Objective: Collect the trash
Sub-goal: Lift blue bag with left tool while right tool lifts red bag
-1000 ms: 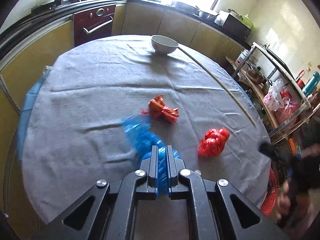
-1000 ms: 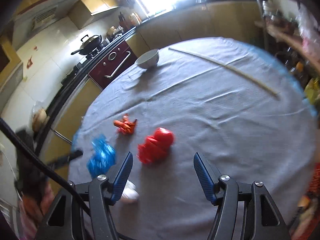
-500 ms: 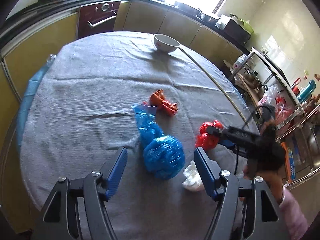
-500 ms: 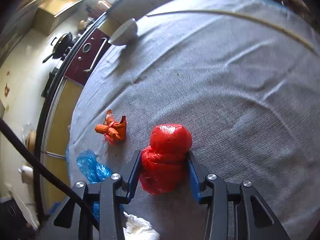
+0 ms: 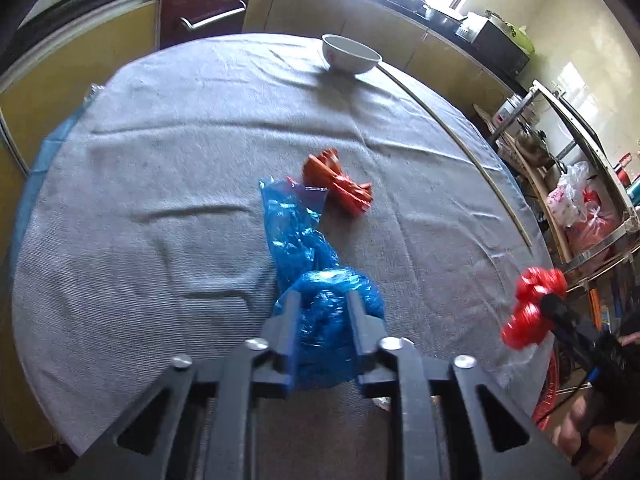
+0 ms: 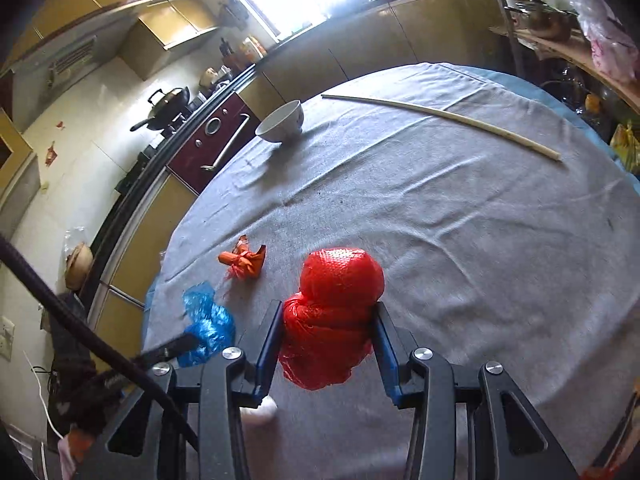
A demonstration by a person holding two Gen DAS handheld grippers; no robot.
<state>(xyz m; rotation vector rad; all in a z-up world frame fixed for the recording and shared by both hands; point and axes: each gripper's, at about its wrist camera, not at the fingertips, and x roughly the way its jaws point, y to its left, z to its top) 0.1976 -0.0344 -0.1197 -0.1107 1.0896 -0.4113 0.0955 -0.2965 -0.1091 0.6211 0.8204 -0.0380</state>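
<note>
Crumpled blue plastic bag is clamped between the narrow jaws of the left gripper, at the near edge of the round grey-clothed table; glossy wrinkled film, a balled lump at the pads, a loose tail trailing away across the cloth. Knotted red plastic bag is squeezed between the blue pads of the right gripper, also at the table's near edge; shiny, two bulging lobes, the rounded upper one poking out past the fingertips. In the left view it is seen off the table's right rim, blurred. A small white crumpled wad is partly hidden under the right gripper. Further in, near table centre, a twisted orange plastic scrap lies just beside the blue tail's end. A long pale thin stick is laid along the far right side. A white ceramic bowl is seen upright at the table's far edge.
</note>
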